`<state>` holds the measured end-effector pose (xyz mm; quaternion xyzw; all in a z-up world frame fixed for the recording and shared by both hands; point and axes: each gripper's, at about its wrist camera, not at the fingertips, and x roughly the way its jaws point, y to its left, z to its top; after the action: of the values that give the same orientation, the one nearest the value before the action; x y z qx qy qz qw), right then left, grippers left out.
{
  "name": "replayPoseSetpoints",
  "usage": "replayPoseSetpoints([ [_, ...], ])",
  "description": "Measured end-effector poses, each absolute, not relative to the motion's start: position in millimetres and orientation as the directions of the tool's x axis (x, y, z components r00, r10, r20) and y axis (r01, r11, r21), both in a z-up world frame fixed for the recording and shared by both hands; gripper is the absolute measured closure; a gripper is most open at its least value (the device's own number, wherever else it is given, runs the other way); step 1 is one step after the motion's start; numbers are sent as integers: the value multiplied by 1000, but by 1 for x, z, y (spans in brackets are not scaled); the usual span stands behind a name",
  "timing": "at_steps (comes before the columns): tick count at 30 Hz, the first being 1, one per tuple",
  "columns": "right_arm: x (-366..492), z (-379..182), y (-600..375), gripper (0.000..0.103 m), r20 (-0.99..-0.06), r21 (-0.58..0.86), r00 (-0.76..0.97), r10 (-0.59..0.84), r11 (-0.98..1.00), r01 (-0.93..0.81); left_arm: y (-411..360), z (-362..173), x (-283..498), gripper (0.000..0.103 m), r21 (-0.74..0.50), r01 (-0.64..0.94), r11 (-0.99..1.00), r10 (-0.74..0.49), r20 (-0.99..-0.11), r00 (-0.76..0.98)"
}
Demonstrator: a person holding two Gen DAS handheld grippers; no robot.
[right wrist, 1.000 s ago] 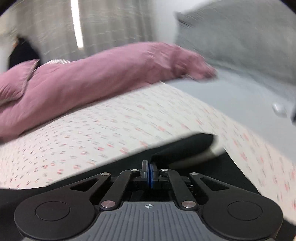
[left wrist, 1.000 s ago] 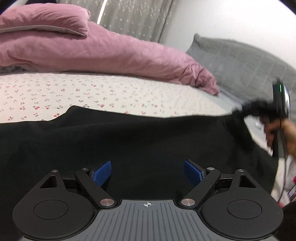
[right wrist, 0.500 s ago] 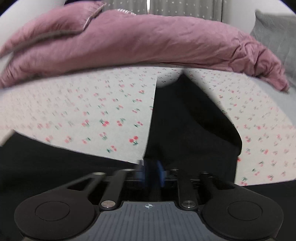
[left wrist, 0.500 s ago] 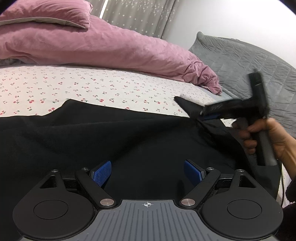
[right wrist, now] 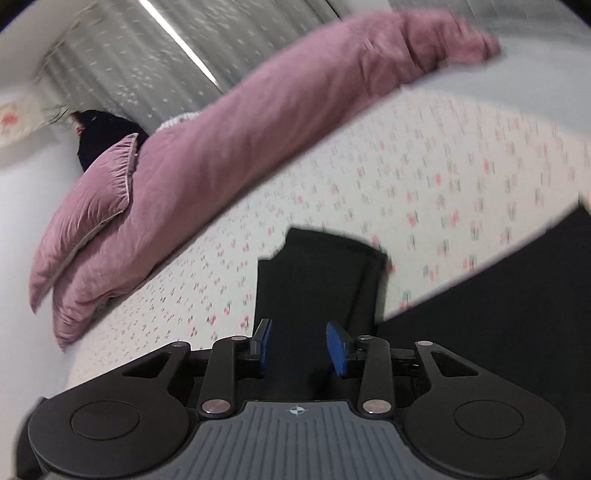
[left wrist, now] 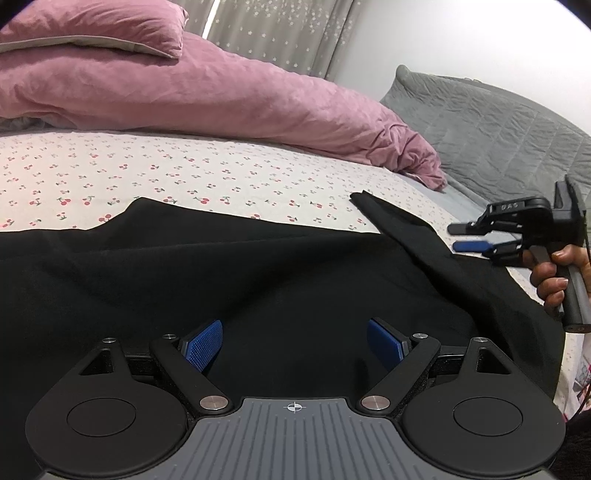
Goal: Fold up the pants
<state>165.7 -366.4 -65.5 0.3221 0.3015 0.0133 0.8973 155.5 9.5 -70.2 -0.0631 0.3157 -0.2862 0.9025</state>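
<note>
Black pants (left wrist: 221,280) lie spread on the cherry-print bed sheet (left wrist: 184,177). One black corner (left wrist: 391,225) is laid over toward the far side at the right. My left gripper (left wrist: 294,345) is open, low over the black cloth, holding nothing. My right gripper (left wrist: 458,238) shows at the right edge of the left wrist view, held by a hand, open, just right of the folded-over part. In the right wrist view the right gripper (right wrist: 303,347) is open with a strip of the black pants (right wrist: 317,280) lying between and beyond its blue pads (right wrist: 337,347).
A pink duvet (left wrist: 221,96) and pink pillow (left wrist: 92,29) lie along the far side of the bed. A grey quilted headboard or cushion (left wrist: 498,122) stands at the right. Grey curtains (left wrist: 280,33) hang behind.
My right gripper carried the pants corner across and laid it on the sheet, then opened and let go. It has drawn back to the right. The left gripper stayed open in place.
</note>
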Motion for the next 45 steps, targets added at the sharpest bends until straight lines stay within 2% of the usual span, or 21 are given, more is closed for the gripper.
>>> replayPoseSetpoints([
  [4,174,-83,-366,69,-587,629,762,272,746,218,8,-70,154,16,-286,476,832,-551,-534,641],
  [11,182,-89,-366,84,-593,613,776,213,745,264,7,-71,153,16,-270,479,835,-544,-536,646],
  [13,182,-88,-366,82,-596,612,781,187,736,290,7,-71,153,16,-267,479,836,-542,-536,647],
  [15,181,-84,-363,71,-599,590,786,155,749,301,7,-71,152,16,-266,479,837,-541,-536,648],
  [17,180,-81,-362,66,-609,543,787,97,775,324,7,-71,152,16,-266,479,836,-542,-536,648],
  [24,197,-88,-352,66,-594,518,796,119,813,265,7,-71,152,16,-264,480,837,-541,-536,648],
  [27,202,-88,-346,76,-572,529,805,157,820,216,7,-71,152,16,-263,480,837,-541,-535,649],
  [28,204,-89,-344,92,-571,521,805,159,828,206,7,-71,151,16,-261,481,837,-541,-535,649],
  [29,205,-88,-343,100,-571,513,805,159,835,199,7,-71,150,16,-259,484,836,-541,-537,648],
  [30,206,-88,-343,100,-569,514,806,163,835,195,7,-70,150,16,-256,488,835,-542,-539,645],
  [36,175,-52,-355,100,-506,461,862,22,851,249,5,-67,141,18,-203,567,798,-572,-552,607],
  [41,121,-32,-390,100,-501,388,847,-176,830,401,-4,-61,114,18,-103,704,702,-635,-538,555],
  [45,76,-26,-429,100,-491,405,822,-289,759,509,-15,-59,88,25,-26,808,589,-696,-526,490],
])
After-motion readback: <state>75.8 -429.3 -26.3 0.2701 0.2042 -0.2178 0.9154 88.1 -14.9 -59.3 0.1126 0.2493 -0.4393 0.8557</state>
